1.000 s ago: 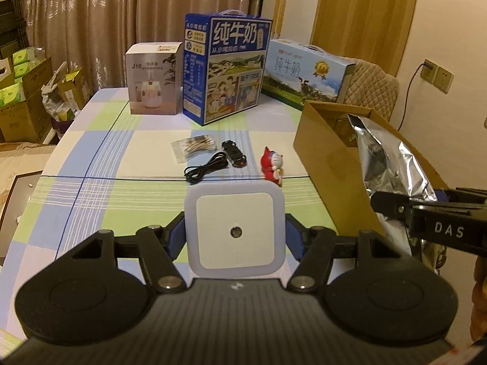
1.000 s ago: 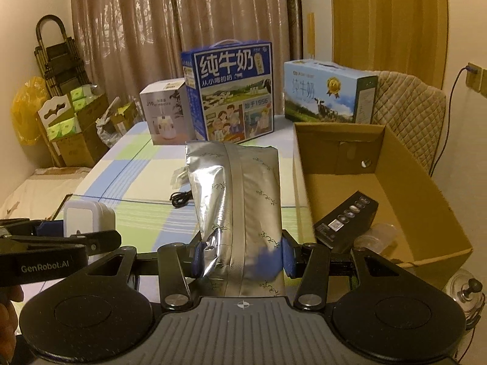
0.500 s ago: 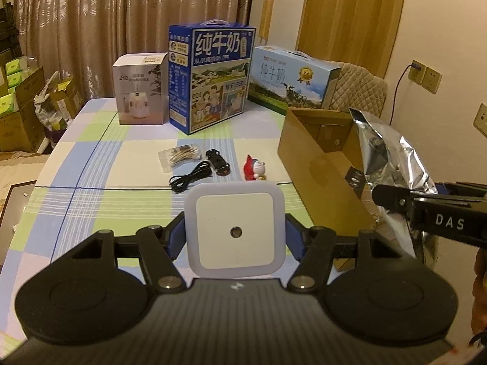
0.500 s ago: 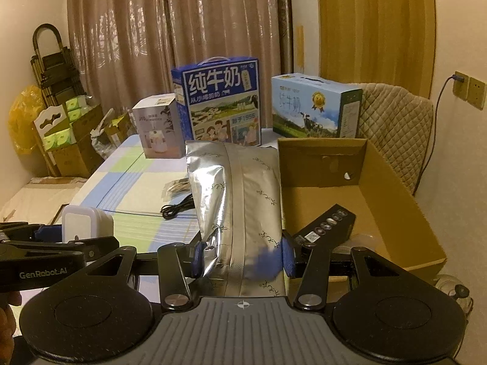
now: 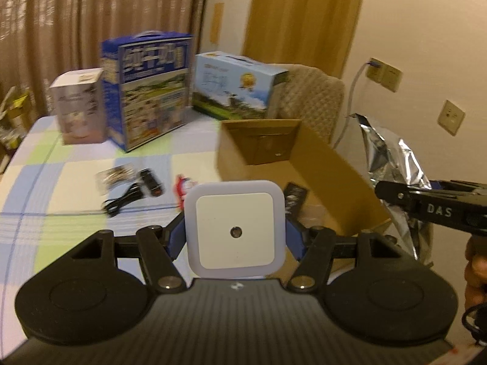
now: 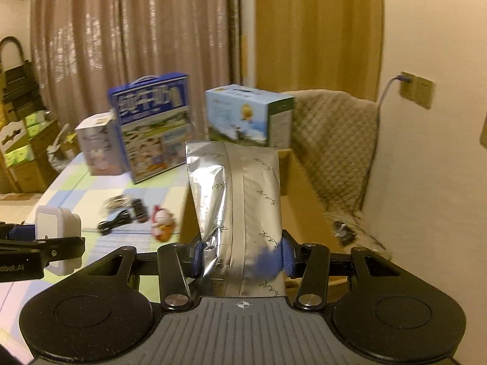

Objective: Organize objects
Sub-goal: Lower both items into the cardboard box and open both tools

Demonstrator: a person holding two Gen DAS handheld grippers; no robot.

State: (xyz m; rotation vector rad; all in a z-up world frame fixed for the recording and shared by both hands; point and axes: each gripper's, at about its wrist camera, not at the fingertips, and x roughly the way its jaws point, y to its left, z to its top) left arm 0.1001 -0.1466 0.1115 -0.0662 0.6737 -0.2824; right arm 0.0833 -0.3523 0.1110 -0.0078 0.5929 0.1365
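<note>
My left gripper [image 5: 235, 237] is shut on a white square night light [image 5: 235, 228], held in the air near the front left corner of an open cardboard box [image 5: 307, 158]. My right gripper [image 6: 240, 255] is shut on an upright silver foil pouch [image 6: 243, 200], held over the same box [image 6: 301, 182]. The pouch [image 5: 392, 158] and the right gripper show at the right edge of the left wrist view. A black remote [image 5: 293, 196] lies inside the box. On the checked tablecloth [image 5: 61, 176] lie a black cable [image 5: 124, 200], a small packet [image 5: 114, 175] and a red-and-white figurine [image 6: 162, 220].
At the back of the table stand a white carton [image 5: 79, 109], a tall blue milk box [image 5: 149, 88] and a light blue box [image 5: 237, 88]. A quilted chair [image 6: 334, 152] is behind the cardboard box. Wall sockets [image 5: 383, 73] are on the right wall.
Both grippers have moved right and forward toward the cardboard box with their loads still held. The box now fills more of both views. The views are blurred by the motion.
</note>
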